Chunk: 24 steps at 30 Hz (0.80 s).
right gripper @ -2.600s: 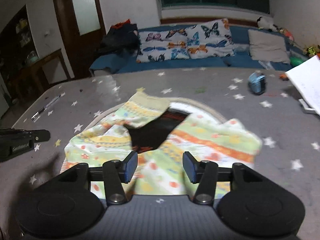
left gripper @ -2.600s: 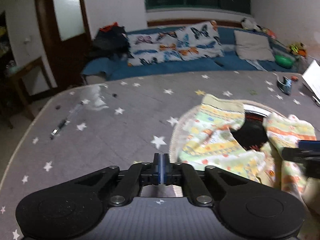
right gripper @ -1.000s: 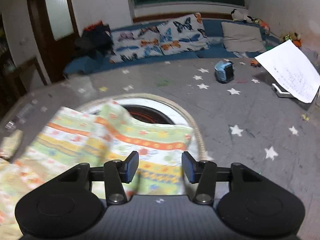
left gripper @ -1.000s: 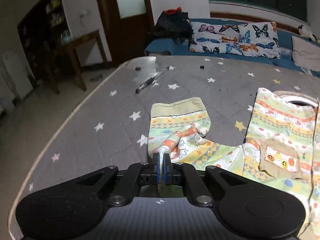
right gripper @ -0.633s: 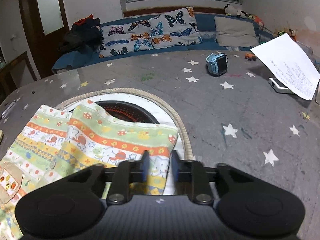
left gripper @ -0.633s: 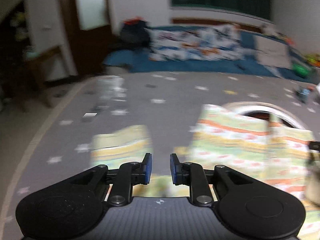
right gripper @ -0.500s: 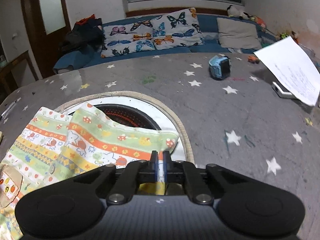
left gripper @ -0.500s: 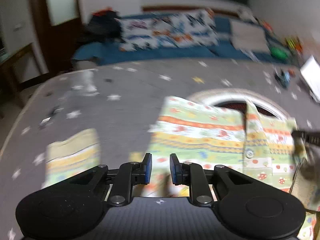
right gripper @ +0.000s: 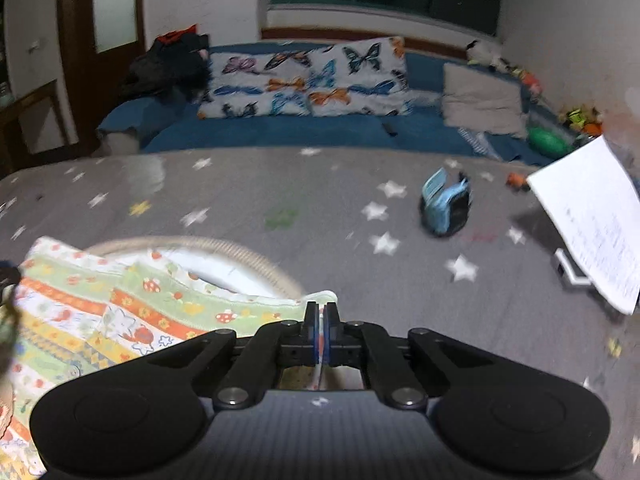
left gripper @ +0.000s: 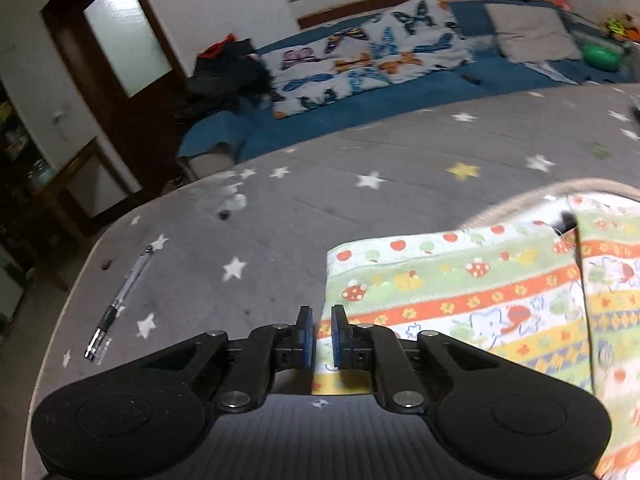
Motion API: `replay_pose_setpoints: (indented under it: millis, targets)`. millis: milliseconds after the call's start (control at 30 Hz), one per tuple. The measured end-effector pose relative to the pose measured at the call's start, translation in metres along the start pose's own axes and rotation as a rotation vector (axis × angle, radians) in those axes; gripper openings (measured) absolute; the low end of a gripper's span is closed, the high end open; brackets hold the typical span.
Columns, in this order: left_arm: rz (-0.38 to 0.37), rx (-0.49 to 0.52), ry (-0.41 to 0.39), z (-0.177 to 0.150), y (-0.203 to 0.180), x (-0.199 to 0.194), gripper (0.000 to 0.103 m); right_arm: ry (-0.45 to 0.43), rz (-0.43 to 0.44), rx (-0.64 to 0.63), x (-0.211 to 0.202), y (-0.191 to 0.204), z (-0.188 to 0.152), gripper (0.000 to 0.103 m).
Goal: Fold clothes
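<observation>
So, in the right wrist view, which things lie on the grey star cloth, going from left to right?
Patterned garment → small blue toy → white sheet of paper.

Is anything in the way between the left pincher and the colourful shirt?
Nothing visible. The left gripper is closing right at the shirt's edge, with cloth showing between its jaws. The pen lies off to the side.

Home living rm: blue sofa [right gripper: 280,132] w/ butterfly cushions [right gripper: 304,80], toys [right gripper: 580,118], star-print tablecloth [right gripper: 320,200].
</observation>
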<state>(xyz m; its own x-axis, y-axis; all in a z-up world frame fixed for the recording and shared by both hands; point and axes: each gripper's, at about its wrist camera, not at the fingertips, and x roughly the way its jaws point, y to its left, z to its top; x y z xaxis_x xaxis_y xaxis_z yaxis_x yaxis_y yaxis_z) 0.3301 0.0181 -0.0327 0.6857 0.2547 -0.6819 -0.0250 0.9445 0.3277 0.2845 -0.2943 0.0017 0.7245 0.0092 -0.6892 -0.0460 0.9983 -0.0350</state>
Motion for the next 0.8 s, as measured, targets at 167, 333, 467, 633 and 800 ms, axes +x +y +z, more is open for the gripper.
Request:
replay_pose_setpoints:
  millis: [167, 333, 467, 633, 800]
  targets:
    - [0.030, -0.029, 0.019, 0.004, 0.014, 0.009, 0.011, 0.031, -0.006, -0.012, 0.008, -0.008, 0.009, 0.006]
    - [-0.029, -0.107, 0.038, -0.007, 0.034, -0.009, 0.014, 0.022, 0.056, -0.038, -0.027, -0.018, -0.003, 0.024]
    - [-0.096, -0.099, 0.004, -0.024, 0.031, -0.048, 0.027, 0.002, 0.125, -0.121, -0.077, -0.010, -0.029, 0.051]
    - [-0.207, -0.077, -0.043, -0.055, 0.014, -0.102, 0.048, -0.014, 0.167, -0.264, -0.111, 0.016, -0.066, 0.076]
    - [-0.323, -0.039, -0.060, -0.087, -0.017, -0.144, 0.053, 0.011, 0.139, -0.384, -0.102, 0.040, -0.091, 0.072]
